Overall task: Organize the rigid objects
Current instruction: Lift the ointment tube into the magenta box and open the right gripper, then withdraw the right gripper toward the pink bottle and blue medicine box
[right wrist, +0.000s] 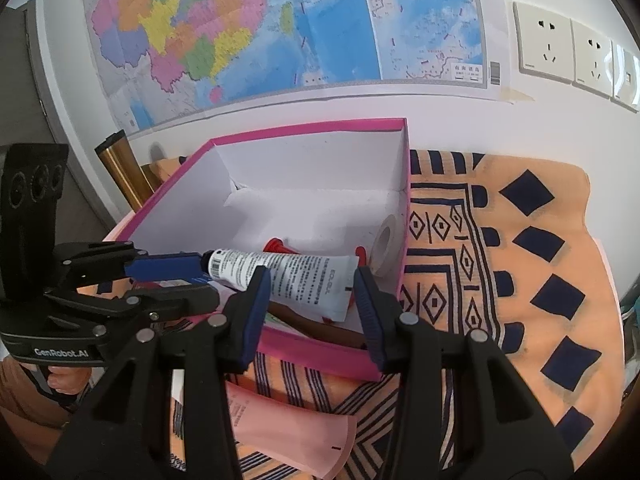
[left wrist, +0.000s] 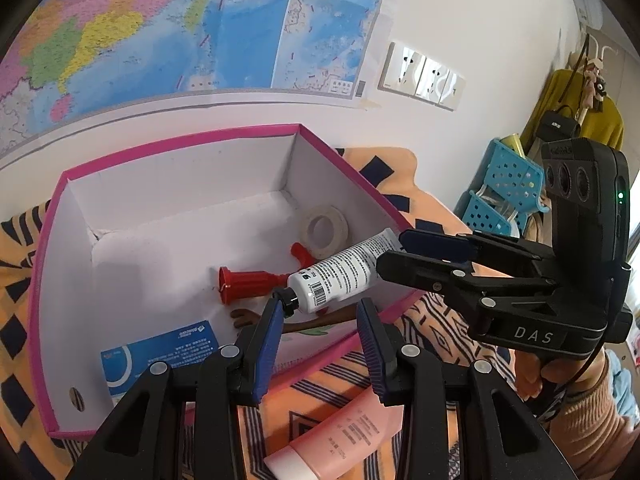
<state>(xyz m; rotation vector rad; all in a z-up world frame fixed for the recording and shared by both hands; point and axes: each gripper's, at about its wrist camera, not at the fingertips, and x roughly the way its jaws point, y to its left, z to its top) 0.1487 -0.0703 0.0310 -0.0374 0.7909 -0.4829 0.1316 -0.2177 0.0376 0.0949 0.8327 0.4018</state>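
Note:
A white tube (left wrist: 340, 276) with a black cap hangs over the near edge of the pink box (left wrist: 180, 144). In the right wrist view the tube (right wrist: 288, 276) lies between my right gripper's (right wrist: 310, 292) blue pads; the jaws look open around it, touching or nearly so. My left gripper (left wrist: 320, 312) is open, its left pad next to the tube's cap. A pink tube (left wrist: 344, 436) lies on the cloth below my left gripper. In the box are a red piece (left wrist: 244, 284), a tape roll (left wrist: 324, 232) and a blue card box (left wrist: 160, 356).
The box sits on an orange patterned cloth (right wrist: 520, 264) against a wall with a map (right wrist: 280, 32) and sockets (right wrist: 576, 52). A blue basket (left wrist: 504, 192) stands at the right. A brass cylinder (right wrist: 124, 172) stands left of the box.

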